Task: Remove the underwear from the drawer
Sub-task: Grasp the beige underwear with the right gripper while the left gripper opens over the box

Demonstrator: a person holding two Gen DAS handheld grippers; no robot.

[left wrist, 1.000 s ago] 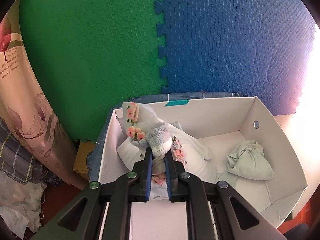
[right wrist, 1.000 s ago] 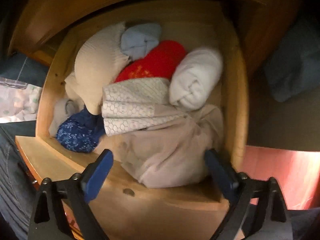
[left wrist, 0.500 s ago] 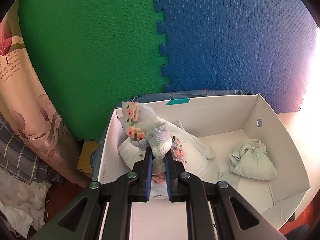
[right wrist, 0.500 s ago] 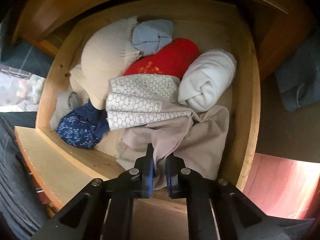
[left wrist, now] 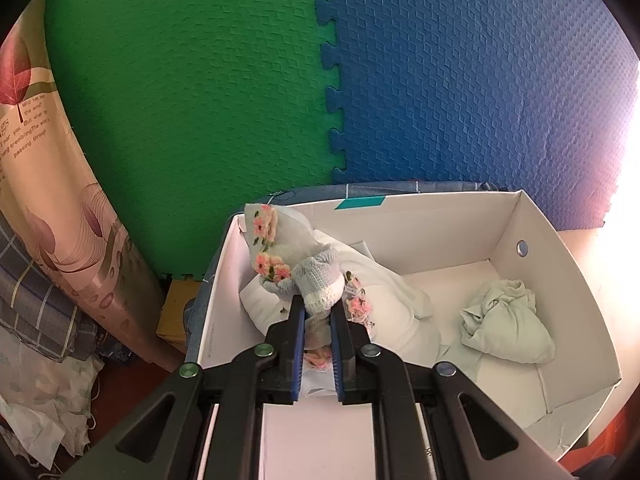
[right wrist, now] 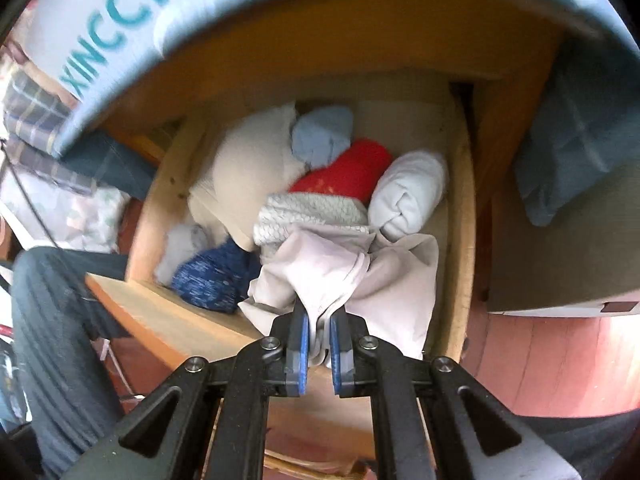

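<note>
In the right wrist view the open wooden drawer [right wrist: 464, 216] holds several rolled and folded garments. My right gripper [right wrist: 319, 320] is shut on a pale beige piece of underwear [right wrist: 340, 276] and holds it lifted above the drawer's front. In the left wrist view my left gripper [left wrist: 318, 312] is shut on a grey knitted sock with pink flowers [left wrist: 316, 280], held over the left end of a white cardboard box [left wrist: 560, 280].
The box holds a white folded cloth [left wrist: 392, 300] and a pale green bundle [left wrist: 508, 328]. Green and blue foam mats [left wrist: 240, 80] are behind it. A white box printed XINCCI [right wrist: 120, 20] is above the drawer. A trouser leg [right wrist: 52, 320] is at left.
My right gripper closed on the beige underwear and has pulled it up and back from the drawer. My left gripper still holds the sock over the box, barely moved.
</note>
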